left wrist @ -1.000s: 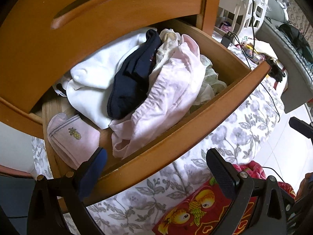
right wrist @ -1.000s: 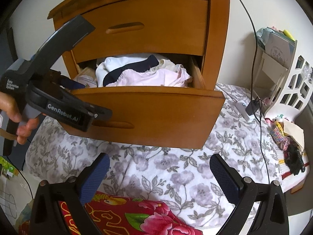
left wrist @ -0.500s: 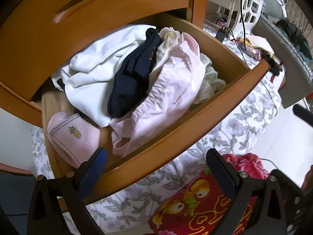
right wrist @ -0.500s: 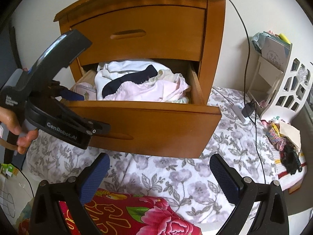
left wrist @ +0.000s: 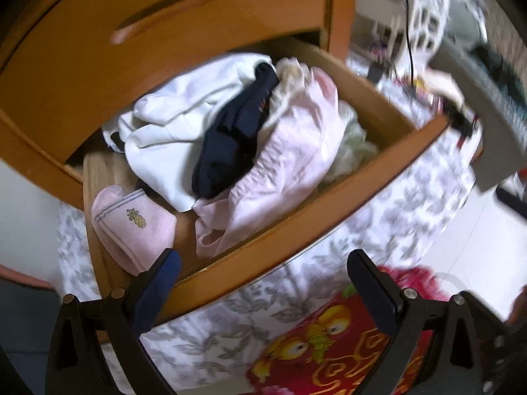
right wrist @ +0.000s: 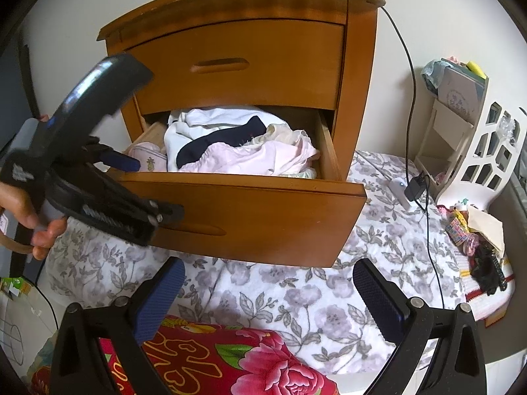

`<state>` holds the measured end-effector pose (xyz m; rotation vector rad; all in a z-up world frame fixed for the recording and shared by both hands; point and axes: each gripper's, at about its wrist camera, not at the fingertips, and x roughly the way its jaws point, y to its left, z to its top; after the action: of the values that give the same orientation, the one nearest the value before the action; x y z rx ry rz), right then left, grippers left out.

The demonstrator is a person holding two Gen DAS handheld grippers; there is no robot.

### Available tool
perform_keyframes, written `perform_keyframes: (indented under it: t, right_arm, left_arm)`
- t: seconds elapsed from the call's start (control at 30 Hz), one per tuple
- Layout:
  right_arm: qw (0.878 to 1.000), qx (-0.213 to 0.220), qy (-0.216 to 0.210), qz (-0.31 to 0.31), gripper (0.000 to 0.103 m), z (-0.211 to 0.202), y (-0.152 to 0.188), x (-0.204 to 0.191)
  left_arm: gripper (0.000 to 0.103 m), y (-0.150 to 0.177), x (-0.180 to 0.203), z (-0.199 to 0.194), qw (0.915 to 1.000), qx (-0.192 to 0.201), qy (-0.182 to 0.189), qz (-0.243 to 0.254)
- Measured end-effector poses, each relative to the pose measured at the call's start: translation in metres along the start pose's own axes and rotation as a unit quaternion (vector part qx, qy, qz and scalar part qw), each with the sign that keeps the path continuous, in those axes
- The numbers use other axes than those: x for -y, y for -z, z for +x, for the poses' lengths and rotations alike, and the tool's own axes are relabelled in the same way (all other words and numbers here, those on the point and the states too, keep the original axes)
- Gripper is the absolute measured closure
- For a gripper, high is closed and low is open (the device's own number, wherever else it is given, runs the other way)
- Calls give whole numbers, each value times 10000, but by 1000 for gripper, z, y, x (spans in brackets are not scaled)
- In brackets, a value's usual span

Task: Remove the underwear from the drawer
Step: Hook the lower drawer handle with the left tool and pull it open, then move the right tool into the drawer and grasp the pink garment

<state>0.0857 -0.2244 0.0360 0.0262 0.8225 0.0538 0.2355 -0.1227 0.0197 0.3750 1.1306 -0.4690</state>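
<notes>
Bedroom clutter frames a wooden nightstand [right wrist: 243, 65] standing on a floral bedsheet [right wrist: 296, 296], its lower drawer [right wrist: 263, 210] pulled out and heaped with clothes: a white top [left wrist: 184, 121], a navy piece [left wrist: 234, 144], a pale pink garment [left wrist: 290, 164] and a pink pineapple sock [left wrist: 131, 227] at the left end. Which of these is the underwear I cannot say for sure; the pink garment on top looks likeliest. The pile is tangled, so a pinch may drag neighbouring pieces out with it, or take the wrong item; a reach that is too low could knock the drawer front, which the left claw [left wrist: 263, 283] hovers just above. Both claws stand wide, holding and touching nothing: the left at the drawer's near edge, the right claw [right wrist: 268, 293] farther back over the bedsheet and a red floral blanket [right wrist: 230, 362].
</notes>
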Motion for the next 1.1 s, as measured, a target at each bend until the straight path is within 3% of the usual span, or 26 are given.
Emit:
perform_keyframes:
  t: [0.2, 0.4, 0.5, 0.73, 0.83, 1.03, 1.1]
  right_arm:
    - [10000, 17, 29, 23, 0, 0, -1, 1]
    - [9999, 150, 8, -23, 0, -6, -7, 0]
    - [9995, 298, -18, -58, 0, -13, -12, -1]
    - [9980, 611, -62, -139, 0, -21, -23, -7]
    - [9976, 695, -15, -62, 0, -20, -28, -7]
    - [9976, 680, -24, 126, 0, -14, -40, 0]
    - [9973, 703, 51, 191, 0, -12, -47, 3]
  left_arm:
    - [2, 19, -14, -53, 9948, 831, -233, -534]
    - [2, 51, -18, -110, 9679, 2134, -615, -1173]
    - [2, 67, -24, -124, 9539, 2488, -668, -1538]
    - [2, 82, -43, -137, 9353, 2725, -1078, -1984]
    - [1, 89, -54, -137, 9232, 2840, -1176, -2308]
    - [1, 100, -72, -128, 9097, 2832, -1274, -2756]
    - [1, 102, -78, -122, 9088, 2802, -1221, -2841]
